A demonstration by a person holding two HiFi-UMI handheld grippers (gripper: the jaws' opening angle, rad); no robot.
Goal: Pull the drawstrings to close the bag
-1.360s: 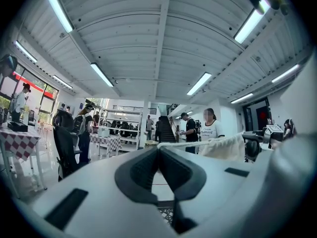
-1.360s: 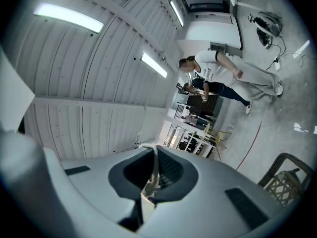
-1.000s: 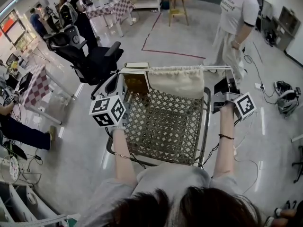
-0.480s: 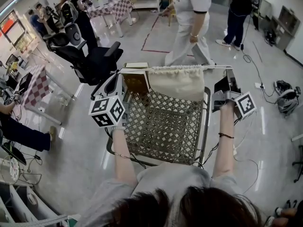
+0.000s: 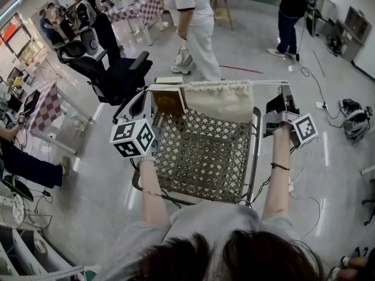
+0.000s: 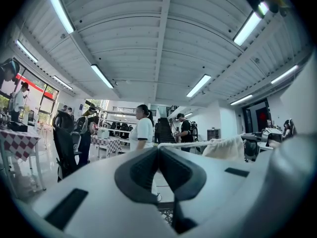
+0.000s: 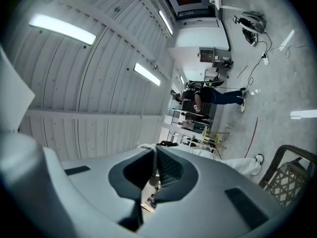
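Note:
A cream cloth drawstring bag hangs above a metal lattice seat, its mouth gathered along a taut white drawstring. My left gripper is shut on the string's left end, level with the bag's top. At the right end, my right gripper is shut on the string. In the left gripper view the string runs from the shut left gripper to the bunched bag. The right gripper view shows the string pinched in the shut right gripper, the bag beyond.
A brown box-like thing sits just left of the bag. A black office chair stands at the left. A person in white walks behind the seat, another in dark clothes farther right. Cables lie on the floor at the right.
Both grippers, the string and the bag stay put. The person in white has walked from the right to the left across the background.

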